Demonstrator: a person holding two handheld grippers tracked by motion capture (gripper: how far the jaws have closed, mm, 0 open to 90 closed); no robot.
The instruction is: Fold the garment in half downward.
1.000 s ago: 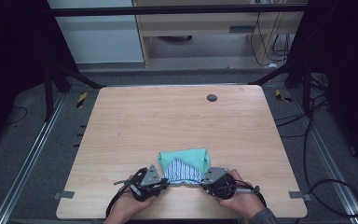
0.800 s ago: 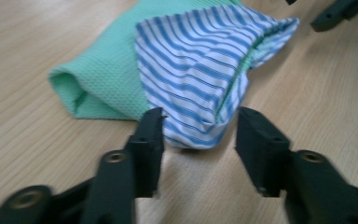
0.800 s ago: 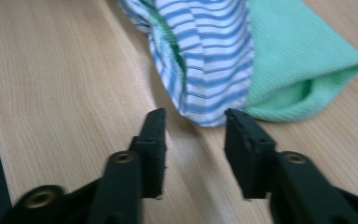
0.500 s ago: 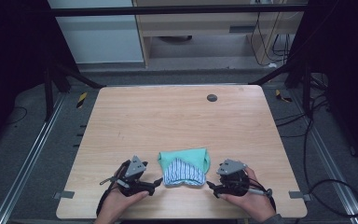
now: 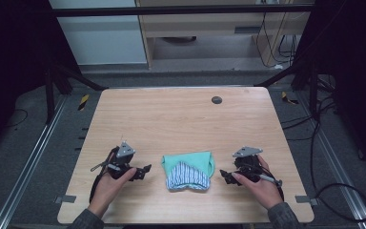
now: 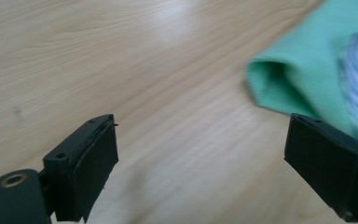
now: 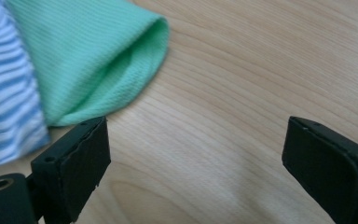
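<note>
While both grippers stand off the garment, the scene reads:
Garment: folded mint-green ribbed cloth with a blue-and-white striped panel, flat on the light wooden bench, near its front edge.
Left gripper: just left of the garment, fingers just opened wide, nothing between.
Right gripper: just right of the garment, fingers just opened wide, nothing between.

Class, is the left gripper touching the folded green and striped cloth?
Apart. The high view shows bare table between the left gripper and the cloth.
</note>
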